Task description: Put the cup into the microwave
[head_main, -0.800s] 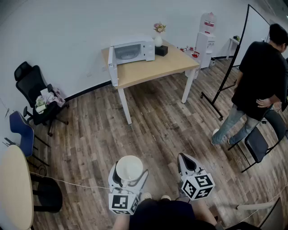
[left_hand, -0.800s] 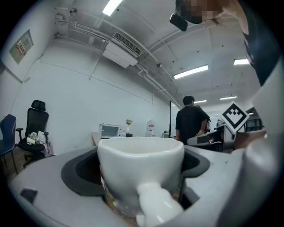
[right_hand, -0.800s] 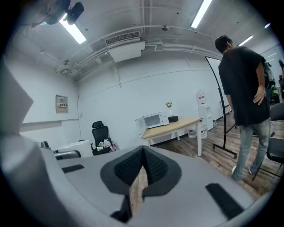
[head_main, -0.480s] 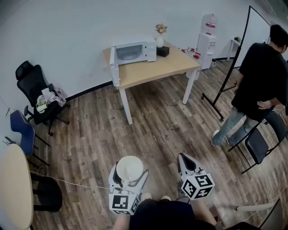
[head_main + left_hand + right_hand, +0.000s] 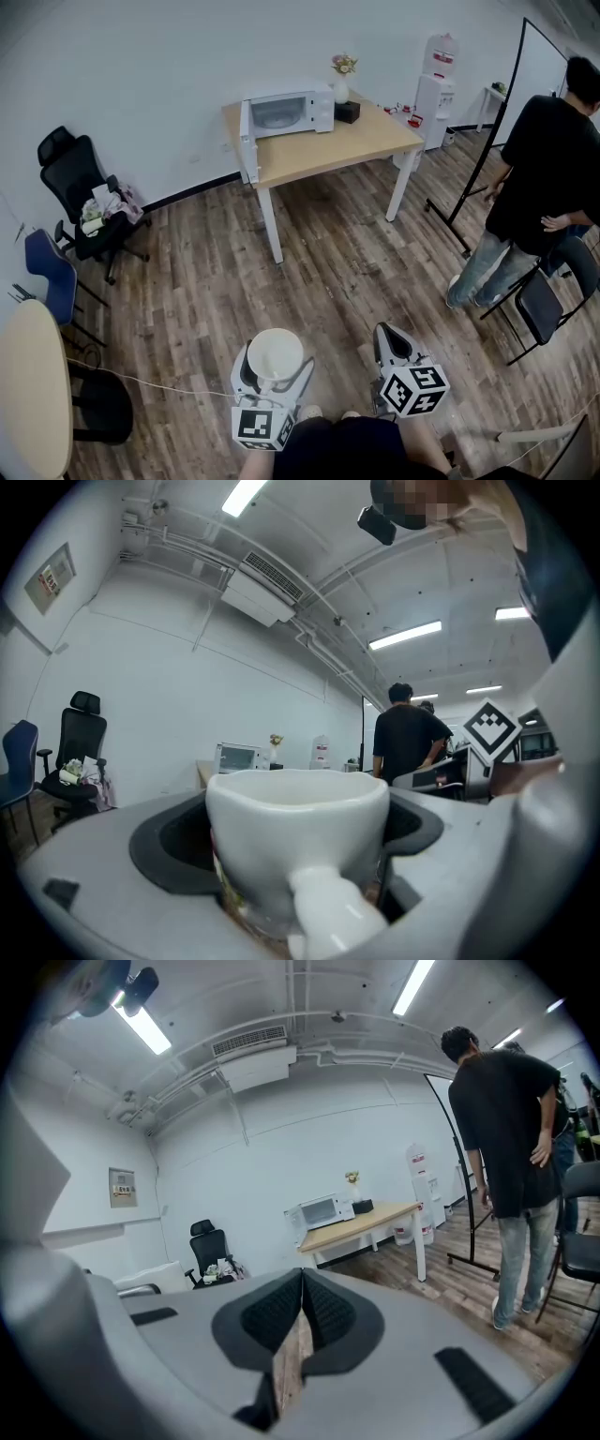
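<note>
So the whole thing right now comes down to one line: the white ceramic cup with a handle (image 5: 275, 354) versus the white microwave with its door swung open (image 5: 289, 110). In the head view the microwave sits pretty much at 12 o'clock from the cup, well apart, with a long stretch of wood-plank floor (image 5: 328, 272) between them. It's on the light wooden table with white legs (image 5: 330, 150), up against the wall.

The left gripper (image 5: 274, 361) has its jaws spread wide and clamped around the cup's body. The cup is upright, with the handle pointing back at 6 o'clock toward the gripper's own camera. In the left gripper view the microwave peeks out just over the rim, around 11 o'clock.

The right gripper (image 5: 390, 339) is pinched closed with nothing in it, hanging beside the left at its 3 o'clock, about as far from the table.

The door hangs on the 9 o'clock side of the cavity, so my guess is a straight-ahead walk, then the cup goes in from the front, keeping clear of that door.
</note>
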Motion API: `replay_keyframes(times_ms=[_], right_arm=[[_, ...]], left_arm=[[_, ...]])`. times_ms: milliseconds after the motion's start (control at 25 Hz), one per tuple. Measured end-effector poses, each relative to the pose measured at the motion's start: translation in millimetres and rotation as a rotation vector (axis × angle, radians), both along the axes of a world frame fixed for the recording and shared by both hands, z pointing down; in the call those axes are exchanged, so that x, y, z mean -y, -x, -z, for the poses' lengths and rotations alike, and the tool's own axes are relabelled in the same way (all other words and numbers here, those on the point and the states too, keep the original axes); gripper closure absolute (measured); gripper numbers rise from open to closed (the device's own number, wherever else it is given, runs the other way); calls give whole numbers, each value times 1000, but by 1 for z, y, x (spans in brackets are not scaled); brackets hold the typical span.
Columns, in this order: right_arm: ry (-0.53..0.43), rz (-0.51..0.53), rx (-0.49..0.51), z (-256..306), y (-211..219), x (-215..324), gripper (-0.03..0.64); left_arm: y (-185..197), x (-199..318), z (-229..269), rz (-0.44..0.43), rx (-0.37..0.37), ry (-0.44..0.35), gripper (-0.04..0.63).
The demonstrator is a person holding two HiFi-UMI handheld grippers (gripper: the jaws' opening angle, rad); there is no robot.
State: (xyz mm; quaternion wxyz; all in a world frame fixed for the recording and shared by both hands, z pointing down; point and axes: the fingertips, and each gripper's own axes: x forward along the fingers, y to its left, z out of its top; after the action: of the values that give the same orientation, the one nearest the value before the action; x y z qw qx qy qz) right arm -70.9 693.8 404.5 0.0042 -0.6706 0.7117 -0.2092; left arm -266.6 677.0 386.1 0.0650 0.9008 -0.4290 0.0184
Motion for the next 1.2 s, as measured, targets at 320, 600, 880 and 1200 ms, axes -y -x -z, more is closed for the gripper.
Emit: replay_keyframes(times_ms=[320,600,880,1200], right_arm=[[6,7,25,-17,41,0,623],[24,-5,37,-25,39,0,623],[29,5,43,-27,32,33,623],[24,4,44,-23,3,83,623]], left_arm=[[22,-4,-9,-50,10,-9,117],[27,0,-18,-47,-6,23,117],[17,30,-20,-44,-14,33,117],[-7,83,-17,-42,-5,34,117]])
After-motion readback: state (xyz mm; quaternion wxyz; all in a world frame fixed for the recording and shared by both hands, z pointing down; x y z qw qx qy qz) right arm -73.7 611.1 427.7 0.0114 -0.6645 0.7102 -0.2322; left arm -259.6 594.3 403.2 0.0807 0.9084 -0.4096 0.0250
